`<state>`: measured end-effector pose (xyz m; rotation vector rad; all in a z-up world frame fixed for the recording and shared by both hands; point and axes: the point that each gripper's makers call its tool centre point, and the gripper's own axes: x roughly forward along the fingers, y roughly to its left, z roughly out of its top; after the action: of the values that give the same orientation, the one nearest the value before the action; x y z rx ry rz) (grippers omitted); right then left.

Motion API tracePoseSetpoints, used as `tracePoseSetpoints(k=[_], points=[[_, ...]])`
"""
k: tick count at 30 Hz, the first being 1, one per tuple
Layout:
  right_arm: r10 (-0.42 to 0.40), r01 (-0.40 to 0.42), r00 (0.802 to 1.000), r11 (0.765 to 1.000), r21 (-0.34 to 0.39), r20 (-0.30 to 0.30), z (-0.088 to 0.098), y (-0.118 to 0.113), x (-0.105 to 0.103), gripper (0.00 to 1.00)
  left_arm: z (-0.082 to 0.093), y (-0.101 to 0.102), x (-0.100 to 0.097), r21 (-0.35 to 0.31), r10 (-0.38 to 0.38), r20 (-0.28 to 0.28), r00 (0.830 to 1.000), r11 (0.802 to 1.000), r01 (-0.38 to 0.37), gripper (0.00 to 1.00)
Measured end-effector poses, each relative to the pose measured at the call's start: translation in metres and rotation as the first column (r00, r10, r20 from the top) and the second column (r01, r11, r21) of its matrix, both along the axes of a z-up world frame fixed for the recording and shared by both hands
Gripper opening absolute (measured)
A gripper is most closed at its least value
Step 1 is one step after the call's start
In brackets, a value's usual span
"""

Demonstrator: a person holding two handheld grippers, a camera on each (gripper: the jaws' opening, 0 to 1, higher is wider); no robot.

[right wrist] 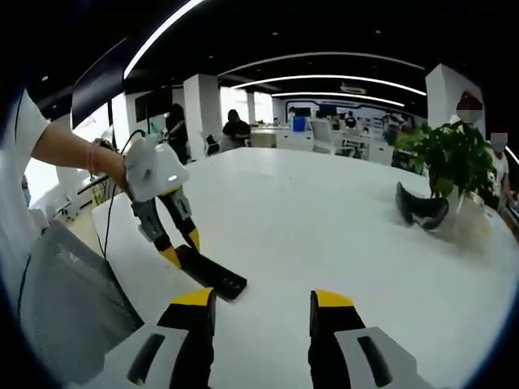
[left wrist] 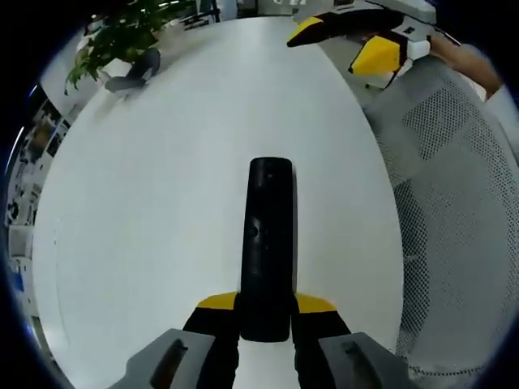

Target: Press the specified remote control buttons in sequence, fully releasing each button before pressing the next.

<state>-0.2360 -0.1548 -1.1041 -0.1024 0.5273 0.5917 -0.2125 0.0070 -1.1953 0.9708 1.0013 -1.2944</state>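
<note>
A long black remote control [left wrist: 269, 243] lies lengthwise on the white table [left wrist: 146, 203], its near end clamped between the yellow-tipped jaws of my left gripper [left wrist: 266, 306]. In the right gripper view the same remote [right wrist: 212, 276] juts out from the left gripper [right wrist: 182, 247], resting on the table [right wrist: 324, 219] near its edge, with a person's hand holding that gripper. My right gripper [right wrist: 263, 304] stands open above the table, a short way right of the remote's free end, with nothing between its jaws. It also shows at the far right of the table, the right gripper [left wrist: 340, 47].
A potted green plant [left wrist: 122, 36] [right wrist: 454, 158] and a dark headset-like object [left wrist: 134, 73] [right wrist: 422, 209] sit at the table's far side. A grey mesh chair [left wrist: 454, 203] [right wrist: 65, 300] stands by the table edge. People sit at desks in the background.
</note>
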Motion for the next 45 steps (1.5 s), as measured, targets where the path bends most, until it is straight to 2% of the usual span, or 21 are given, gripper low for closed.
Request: tracePoseSetpoints(k=[25,31,39,45], points=[[0.038,-0.038,0.999,0.999,-0.027,-0.005,-0.002,0.005,-0.005,0.42,0.000,-0.004,-0.045,-0.055,0.017,0.000,1.000,0.998,-0.017,0.23],[0.070,-0.071,0.997,0.997,-0.042,-0.020,-0.006,0.010,-0.008,0.40,0.000,-0.004,-0.054,-0.072,0.030,0.000,1.000,0.997,-0.030,0.23],[0.142,-0.146,0.988,0.987,-0.066,-0.056,-0.014,0.019,-0.016,0.28,0.000,-0.005,-0.064,-0.103,0.029,0.000,1.000,0.994,-0.029,0.23],[0.200,-0.209,0.975,0.973,-0.101,-0.092,-0.022,0.027,-0.023,0.23,0.001,-0.005,-0.067,-0.147,0.027,0.004,1.000,0.989,-0.026,0.23]])
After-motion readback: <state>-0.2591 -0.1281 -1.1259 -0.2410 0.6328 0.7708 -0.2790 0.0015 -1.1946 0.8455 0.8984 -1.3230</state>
